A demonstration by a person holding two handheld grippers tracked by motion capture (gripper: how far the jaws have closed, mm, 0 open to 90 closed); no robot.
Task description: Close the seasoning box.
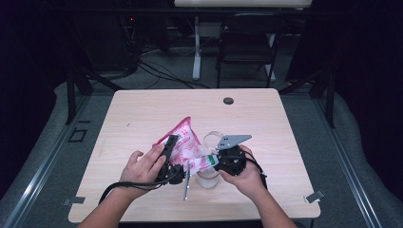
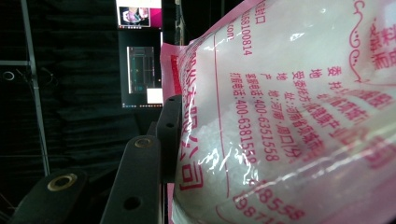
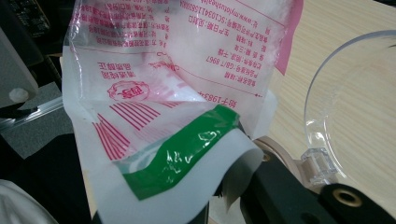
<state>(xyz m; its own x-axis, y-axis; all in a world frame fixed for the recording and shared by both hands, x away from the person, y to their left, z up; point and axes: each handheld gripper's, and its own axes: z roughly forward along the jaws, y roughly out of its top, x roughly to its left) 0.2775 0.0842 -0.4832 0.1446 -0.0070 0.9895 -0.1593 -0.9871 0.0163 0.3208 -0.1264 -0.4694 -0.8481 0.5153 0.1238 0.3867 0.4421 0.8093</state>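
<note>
A pink and white plastic bag (image 1: 184, 137) of white grains is held above the middle of the table between both grippers. My left gripper (image 1: 169, 145) is shut on its left edge; in the left gripper view the bag (image 2: 289, 116) presses against one black jaw and hides the other. My right gripper (image 1: 216, 160) is shut on the bag's torn corner, which has a green stripe (image 3: 187, 149). A clear jar (image 1: 208, 178) stands below the right gripper. Its hinged lid (image 1: 213, 138) is up, and its clear rim (image 3: 327, 121) sits close on the right.
A grey metal tool (image 1: 186, 183) lies on the wooden table (image 1: 142, 109) between the hands. A black grommet (image 1: 228, 100) sits near the far edge. Beyond the table stand a folding chair (image 1: 247, 42) and a white desk leg (image 1: 196, 47).
</note>
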